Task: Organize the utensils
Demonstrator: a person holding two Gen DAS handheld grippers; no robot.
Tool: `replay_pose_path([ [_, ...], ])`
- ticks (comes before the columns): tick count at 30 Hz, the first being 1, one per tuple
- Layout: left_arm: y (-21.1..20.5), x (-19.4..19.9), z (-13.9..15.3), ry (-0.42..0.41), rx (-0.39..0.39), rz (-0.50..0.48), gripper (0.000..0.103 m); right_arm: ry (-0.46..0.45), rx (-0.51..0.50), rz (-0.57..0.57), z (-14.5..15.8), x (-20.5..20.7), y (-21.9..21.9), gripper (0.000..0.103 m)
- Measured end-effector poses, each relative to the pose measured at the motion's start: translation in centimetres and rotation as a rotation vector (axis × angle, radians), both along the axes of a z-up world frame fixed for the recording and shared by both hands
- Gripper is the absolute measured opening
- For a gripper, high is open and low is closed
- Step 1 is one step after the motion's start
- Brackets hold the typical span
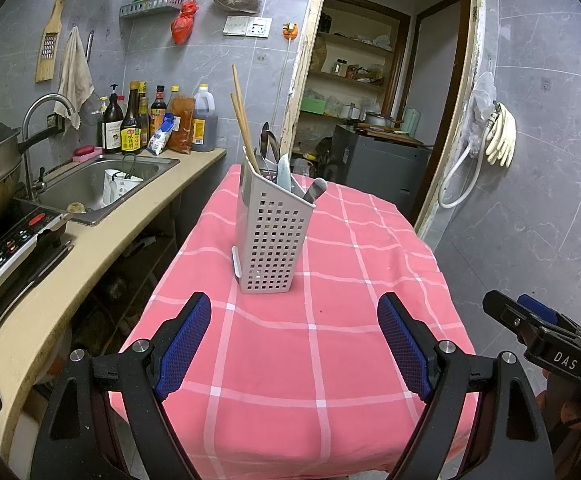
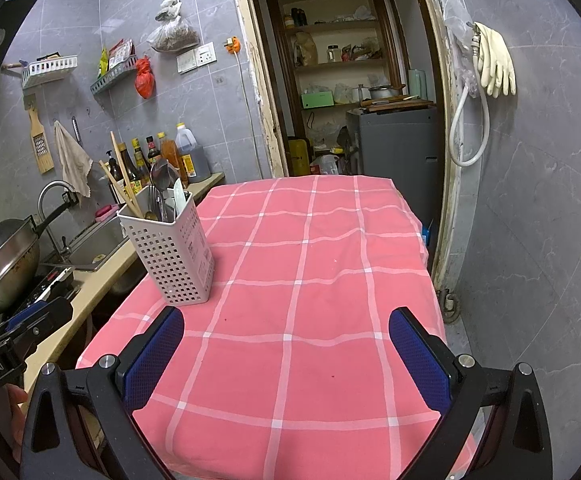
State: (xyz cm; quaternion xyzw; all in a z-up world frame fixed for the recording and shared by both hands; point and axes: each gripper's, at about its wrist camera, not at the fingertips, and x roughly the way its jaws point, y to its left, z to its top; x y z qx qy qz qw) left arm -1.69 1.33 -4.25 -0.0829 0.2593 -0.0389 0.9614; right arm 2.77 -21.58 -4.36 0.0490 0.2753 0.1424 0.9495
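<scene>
Jaws apart; utensil holder point(image 1: 271, 229) stands ahead, seemingly untouched.

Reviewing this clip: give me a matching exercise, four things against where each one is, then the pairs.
Things:
1. chopsticks
2. rubber gloves
3. white cup
4. holder

Places:
A. in the sink
B. on the pink cloth
C. standing in the holder
D. hanging on the wall right of the doorway

Pairs: 1-C, 2-D, 3-A, 4-B
</scene>
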Motion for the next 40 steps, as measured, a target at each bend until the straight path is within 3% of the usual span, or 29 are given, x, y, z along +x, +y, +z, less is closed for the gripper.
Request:
replay_pose_path([
  [18, -0.9, 0.0, -0.1, 0.013, -0.017, -0.002, 0.081, 0.005, 0.001, -0.005, -0.4, -0.2, -0.2, 0.103],
  [40, -2.1, 2.2, -1.4, 0.05, 0.039, 0.009, 0.081, 0.062, -0.002, 0.009, -1.2, 2.6, -0.8, 0.103],
])
